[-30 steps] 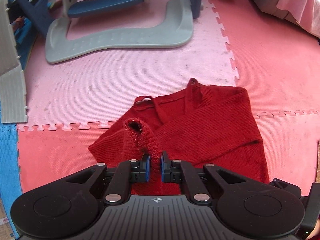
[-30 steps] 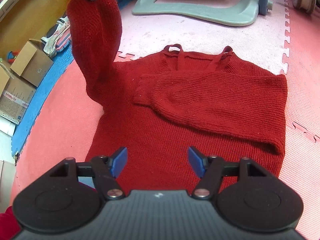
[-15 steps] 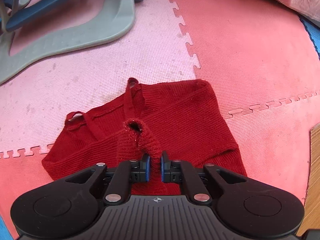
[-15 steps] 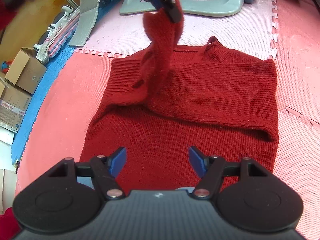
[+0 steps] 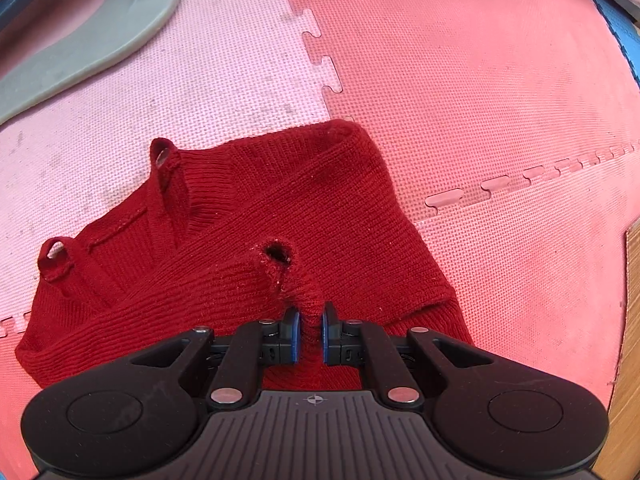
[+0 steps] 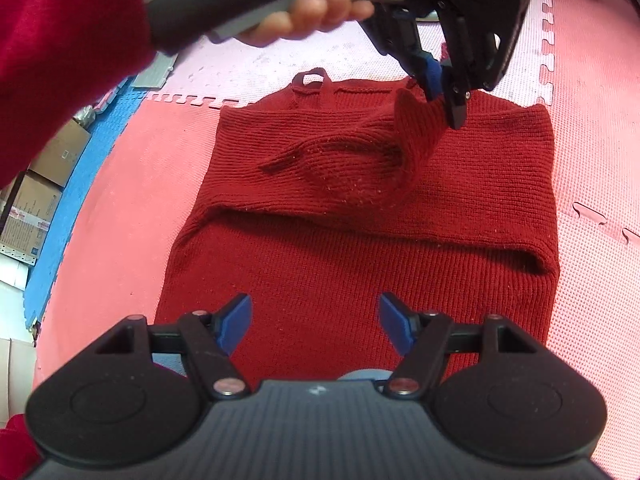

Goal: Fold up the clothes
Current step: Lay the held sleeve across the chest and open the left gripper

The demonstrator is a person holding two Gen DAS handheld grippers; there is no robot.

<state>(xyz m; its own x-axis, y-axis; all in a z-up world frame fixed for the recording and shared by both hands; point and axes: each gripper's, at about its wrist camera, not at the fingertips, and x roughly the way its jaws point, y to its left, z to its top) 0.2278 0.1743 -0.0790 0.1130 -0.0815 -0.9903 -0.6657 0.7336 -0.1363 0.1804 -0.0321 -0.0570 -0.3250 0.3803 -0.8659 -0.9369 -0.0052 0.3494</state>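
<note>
A dark red knitted sweater (image 6: 360, 248) lies flat on the foam mat, collar end far from me, one sleeve folded across the chest. My left gripper (image 5: 307, 334) is shut on the cuff of the other sleeve (image 5: 296, 280), pointing down just above the sweater's upper chest. In the right wrist view that left gripper (image 6: 444, 84) holds the cuff (image 6: 416, 128) low over the right side of the chest, with the sleeve draped across the body. My right gripper (image 6: 316, 322) hovers over the sweater's lower part, jaws wide and empty.
Pink and red foam puzzle mats (image 5: 480, 80) cover the floor. A grey curved plastic base (image 5: 80, 40) sits at the far left. Cardboard boxes (image 6: 36, 200) and a blue mat (image 6: 72, 184) lie to the left. A hand (image 6: 304, 16) and red sleeve (image 6: 60, 40) hold the left gripper's handle.
My left gripper has carried the sleeve cuff from high at the left, across and down to just above the chest. The right gripper has stayed in place, jaws slightly wider.
</note>
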